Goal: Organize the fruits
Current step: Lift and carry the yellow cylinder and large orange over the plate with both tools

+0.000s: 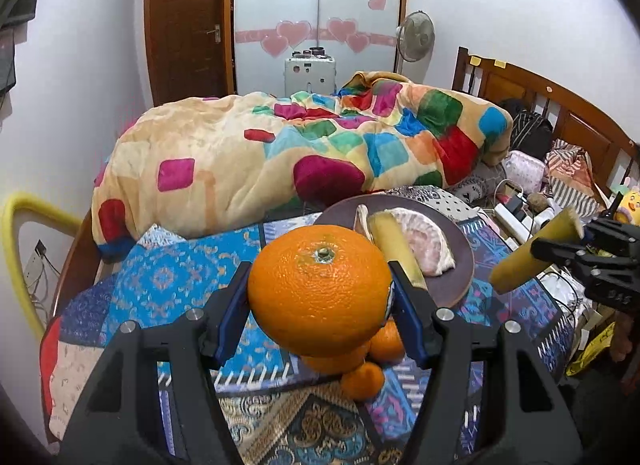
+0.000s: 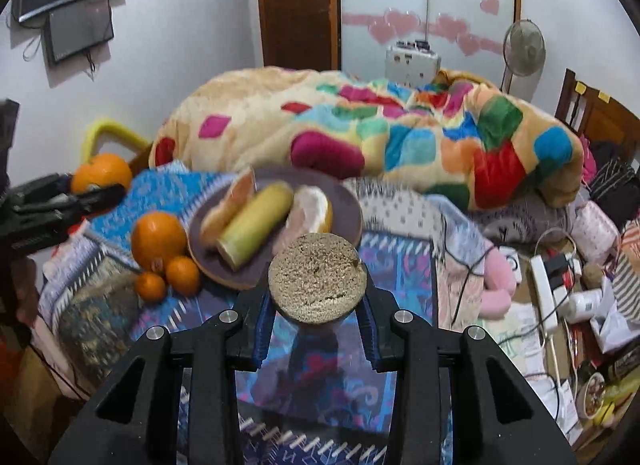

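My left gripper [image 1: 320, 289] is shut on a large orange [image 1: 320, 289] and holds it above the patterned bedspread [image 1: 168, 285]. It also shows in the right wrist view [image 2: 102, 173]. My right gripper [image 2: 318, 297] is shut on a yellow sugarcane stick [image 2: 318, 279], seen end-on; in the left wrist view the stick [image 1: 536, 251] hangs right of the plate. A dark plate [image 2: 344, 201] holds another sugarcane stick [image 2: 256, 223] and two pomelo pieces [image 2: 312, 213]. One large orange [image 2: 158, 239] and two small ones [image 2: 182, 275] lie left of the plate.
A bunched colourful blanket [image 1: 280, 153] lies behind the plate. Cables, a power strip [image 2: 544, 285] and clutter fill the bed's right side. The wooden headboard [image 1: 560, 105] is at the right, a fan [image 1: 416, 37] behind.
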`<state>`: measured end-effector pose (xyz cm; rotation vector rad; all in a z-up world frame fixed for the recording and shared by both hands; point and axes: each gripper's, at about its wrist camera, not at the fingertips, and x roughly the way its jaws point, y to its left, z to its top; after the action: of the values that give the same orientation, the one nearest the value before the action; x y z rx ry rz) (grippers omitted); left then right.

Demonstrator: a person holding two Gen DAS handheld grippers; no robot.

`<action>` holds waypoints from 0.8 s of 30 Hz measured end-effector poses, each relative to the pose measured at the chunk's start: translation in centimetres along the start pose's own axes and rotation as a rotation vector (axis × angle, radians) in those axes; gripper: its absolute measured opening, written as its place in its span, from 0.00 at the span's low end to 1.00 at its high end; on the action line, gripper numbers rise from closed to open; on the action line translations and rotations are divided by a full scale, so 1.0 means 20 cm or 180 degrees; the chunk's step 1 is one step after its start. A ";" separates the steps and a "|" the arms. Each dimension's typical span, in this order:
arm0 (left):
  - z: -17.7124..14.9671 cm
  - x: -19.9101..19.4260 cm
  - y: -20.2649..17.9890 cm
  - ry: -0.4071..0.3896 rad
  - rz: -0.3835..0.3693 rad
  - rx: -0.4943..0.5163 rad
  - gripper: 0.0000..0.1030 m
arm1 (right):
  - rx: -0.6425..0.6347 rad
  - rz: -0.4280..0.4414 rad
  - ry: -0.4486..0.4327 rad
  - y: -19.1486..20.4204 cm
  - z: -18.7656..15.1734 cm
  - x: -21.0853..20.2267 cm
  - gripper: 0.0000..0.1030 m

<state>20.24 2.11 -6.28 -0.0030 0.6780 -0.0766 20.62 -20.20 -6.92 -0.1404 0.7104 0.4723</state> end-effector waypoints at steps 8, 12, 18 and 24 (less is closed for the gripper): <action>0.06 0.10 -0.03 0.0015 0.0050 0.0065 0.63 | -0.0035 0.0118 -0.0148 0.05 0.10 0.00 0.33; 0.08 0.17 -0.04 0.0061 0.0090 0.0109 0.63 | -0.0059 0.0191 -0.0118 0.08 0.11 0.05 0.32; 0.10 0.30 -0.03 0.0170 0.0094 0.0106 0.63 | -0.0074 0.0316 0.0015 0.11 0.12 0.14 0.32; 0.10 0.43 -0.02 0.0357 0.0073 0.0118 0.63 | -0.0039 0.0372 0.0167 0.10 0.15 0.27 0.33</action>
<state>28.15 1.01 -10.17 0.0451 0.7883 -0.0676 24.99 -15.52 -8.17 -0.1236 0.7700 0.5865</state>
